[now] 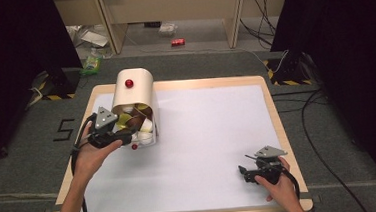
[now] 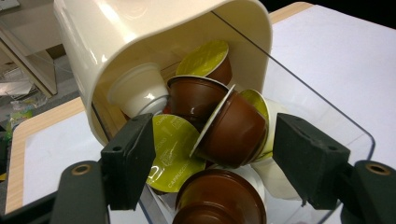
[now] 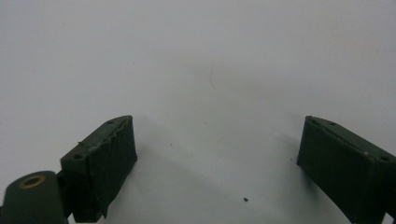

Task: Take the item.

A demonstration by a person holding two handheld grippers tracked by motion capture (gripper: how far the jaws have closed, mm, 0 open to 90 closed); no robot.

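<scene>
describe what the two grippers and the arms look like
Both grippers, left and right, are black, each with a grey three-cornered plate on top and a black cable trailing back. The jaws end in blocky black pads, with brass-coloured eyelets behind them. The right pads look frayed along an edge. Forearms are bare, no sleeves.

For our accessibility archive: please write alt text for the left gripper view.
The left gripper, jaws open, straddles a brown plastic coffee capsule among brown, white and yellow-green-lidded capsules spilling from a cream plastic container tipped on its side. Its clear hinged lid lies open on the white tabletop.
</scene>
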